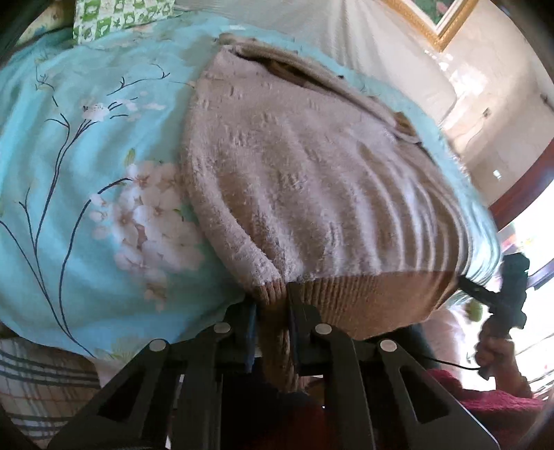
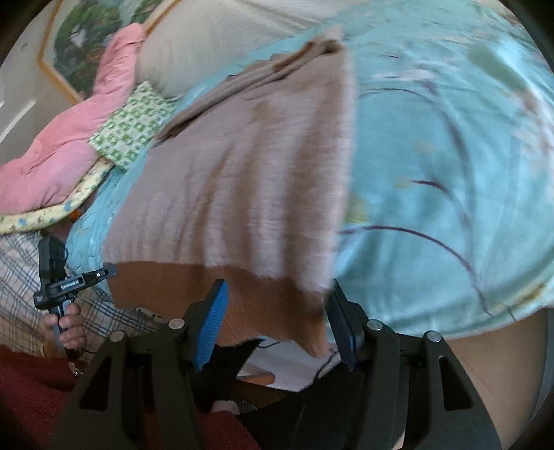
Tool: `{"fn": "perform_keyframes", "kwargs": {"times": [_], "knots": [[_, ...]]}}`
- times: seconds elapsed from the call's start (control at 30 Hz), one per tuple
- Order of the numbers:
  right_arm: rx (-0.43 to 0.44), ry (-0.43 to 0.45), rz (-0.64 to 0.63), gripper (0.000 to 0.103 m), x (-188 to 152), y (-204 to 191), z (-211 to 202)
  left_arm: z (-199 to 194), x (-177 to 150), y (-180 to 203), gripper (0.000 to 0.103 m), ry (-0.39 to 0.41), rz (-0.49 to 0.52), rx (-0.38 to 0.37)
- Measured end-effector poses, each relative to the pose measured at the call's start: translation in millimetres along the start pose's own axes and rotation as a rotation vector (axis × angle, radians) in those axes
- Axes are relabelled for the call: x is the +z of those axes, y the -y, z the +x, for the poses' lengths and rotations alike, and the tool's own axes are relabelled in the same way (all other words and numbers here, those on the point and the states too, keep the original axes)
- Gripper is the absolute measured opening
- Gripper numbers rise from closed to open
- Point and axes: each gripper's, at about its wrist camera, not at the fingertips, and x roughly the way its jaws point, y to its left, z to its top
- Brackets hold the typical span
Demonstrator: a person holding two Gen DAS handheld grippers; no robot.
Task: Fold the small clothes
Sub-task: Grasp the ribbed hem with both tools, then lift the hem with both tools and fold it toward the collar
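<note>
A fuzzy beige knit sweater (image 1: 304, 180) with a darker ribbed hem lies on a turquoise floral bedsheet (image 1: 86, 145). My left gripper (image 1: 273, 304) is shut on the ribbed hem at the sweater's near left corner. In the right wrist view the same sweater (image 2: 235, 180) hangs over the bed's near edge. My right gripper (image 2: 277, 311) is open, its blue-padded fingers (image 2: 211, 311) on either side of the hem's right corner, without pinching it. Each gripper shows in the other's view: the right one (image 1: 509, 294), the left one (image 2: 59, 280).
A green checked pillow (image 2: 131, 131), a pink quilt (image 2: 69, 145) and a cream pillow (image 2: 207, 45) lie at the head of the bed. A plaid cloth (image 2: 20, 277) hangs at the near edge. A framed picture (image 1: 436, 20) hangs on the wall.
</note>
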Motion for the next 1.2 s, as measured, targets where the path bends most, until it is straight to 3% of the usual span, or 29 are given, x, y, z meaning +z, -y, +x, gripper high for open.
{"fn": "perform_keyframes", "kwargs": {"times": [0.03,0.07,0.17,0.27,0.3,0.37,0.4,0.47,0.5,0.7,0.87,0.97,1.2], "knots": [[-0.002,-0.006,-0.017,0.029,-0.2,-1.6,2.1,-1.1,0.0,-0.6,0.014,-0.001,0.003,-0.004],[-0.003,-0.009,-0.023,0.014,-0.7,-2.8,1.9,-1.7,-0.3,-1.3,0.015,-0.002,0.007,0.0],[0.045,0.015,-0.031,0.012,-2.9,-0.3,-11.4,-0.9,-0.3,-11.1,0.02,-0.023,-0.014,-0.004],[0.061,0.013,-0.029,0.012,-2.6,2.9,-16.6,8.3,2.4,-20.1,0.034,-0.053,-0.084,-0.068],[0.07,0.008,-0.019,0.012,-1.9,4.5,-14.7,8.9,2.7,-20.6,0.041,-0.054,-0.092,-0.084],[0.071,0.001,-0.005,0.015,-0.8,4.6,-8.2,9.5,2.8,-15.4,0.046,-0.052,-0.069,-0.087],[0.072,-0.001,-0.005,0.015,-0.5,3.3,-4.0,9.6,2.2,-11.2,0.045,-0.049,-0.041,-0.074],[0.083,-0.007,-0.013,0.015,-1.5,-0.2,0.8,8.5,-1.0,-3.1,0.015,-0.031,0.017,-0.052],[0.089,-0.007,-0.015,0.014,-2.6,-0.9,0.5,5.9,-3.8,-2.1,0.011,-0.027,0.033,-0.059],[0.147,0.025,-0.002,0.01,-3.9,0.8,-24.4,-15.1,-2.5,7.0,0.009,0.057,0.063,-0.105],[0.212,0.112,-0.02,0.01,21.9,-14.3,-46.8,-35.2,21.6,28.0,0.009,0.127,0.116,-0.141],[0.264,0.188,-0.023,0.01,47.6,-24.1,-55.3,-49.9,48.7,37.9,0.009,0.201,0.14,-0.182],[0.31,0.322,-0.024,0.01,117.8,-33.2,-58.1,-66.2,121.5,39.6,0.009,0.375,0.142,-0.189]]}}
